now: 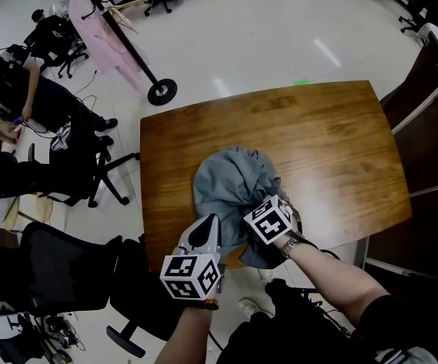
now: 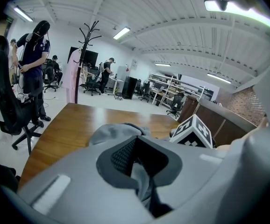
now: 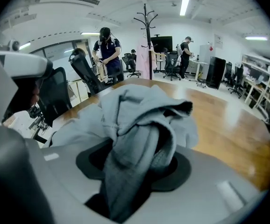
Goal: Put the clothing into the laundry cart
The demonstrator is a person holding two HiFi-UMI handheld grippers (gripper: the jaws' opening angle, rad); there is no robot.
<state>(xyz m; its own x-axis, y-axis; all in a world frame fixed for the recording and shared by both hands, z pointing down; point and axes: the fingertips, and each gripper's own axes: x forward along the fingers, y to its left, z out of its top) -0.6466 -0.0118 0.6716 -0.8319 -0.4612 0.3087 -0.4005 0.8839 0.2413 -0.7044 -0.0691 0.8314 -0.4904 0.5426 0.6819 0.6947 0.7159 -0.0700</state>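
While the head view gives the layout, only the gripper views show the jaws. From above, a grey garment (image 1: 230,182) lies bunched near the middle of the wooden table (image 1: 333,139), towards its near edge. The left gripper (image 1: 210,226) meets the garment's near-left edge and the right gripper (image 1: 258,208) its near-right side, the two just beside each other.

Left gripper view: jaws narrow, a thin grey fold pinched in the gap, the rest of the garment heaped just beyond on the tabletop.

Right gripper view: jaws part-way closed on a thick twisted bunch of the same cloth, which rises out of the gap and drapes forward.

Both gripper views show standing people and the coat rack (image 1: 128,48) upright; the head view shows its round base on the floor, off the table's far-left corner.
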